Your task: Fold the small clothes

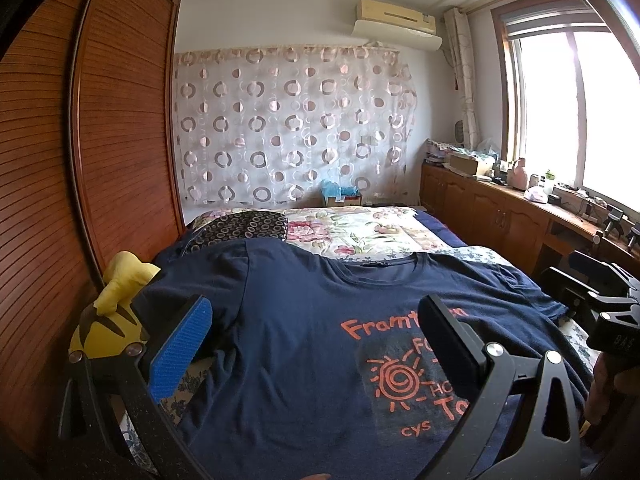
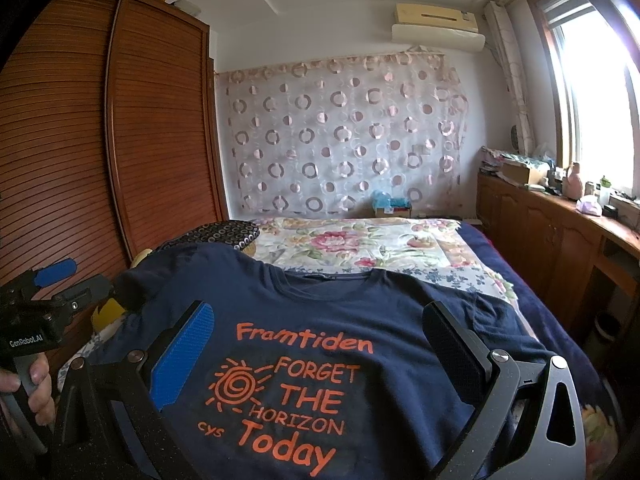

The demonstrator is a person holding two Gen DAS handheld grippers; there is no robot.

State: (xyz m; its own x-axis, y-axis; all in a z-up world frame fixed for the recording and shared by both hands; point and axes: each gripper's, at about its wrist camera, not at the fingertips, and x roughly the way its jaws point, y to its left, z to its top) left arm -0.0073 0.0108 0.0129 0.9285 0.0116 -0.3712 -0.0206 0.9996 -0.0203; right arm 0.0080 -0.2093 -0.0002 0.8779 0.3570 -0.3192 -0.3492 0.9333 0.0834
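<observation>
T-shirt [image 2: 340, 360], navy soft knit, lies flat and front-up on the bed [image 2: 400, 248], collar toward the far floral bedspread, sleeves spread to both sides. Orange print: spiral sun plus "Framtiden FORGET THE HORIZON Today", fully readable only in right wrist view; left wrist view cuts it off. Left gripper [image 1: 316, 344] open over the shirt's left half, nothing held, ribbed blue pad on one finger. Right gripper [image 2: 320, 344] open over the print, nothing held. Yellow plush [image 1: 108, 316] just left of the shirt's sleeve, clear only in left wrist view.
</observation>
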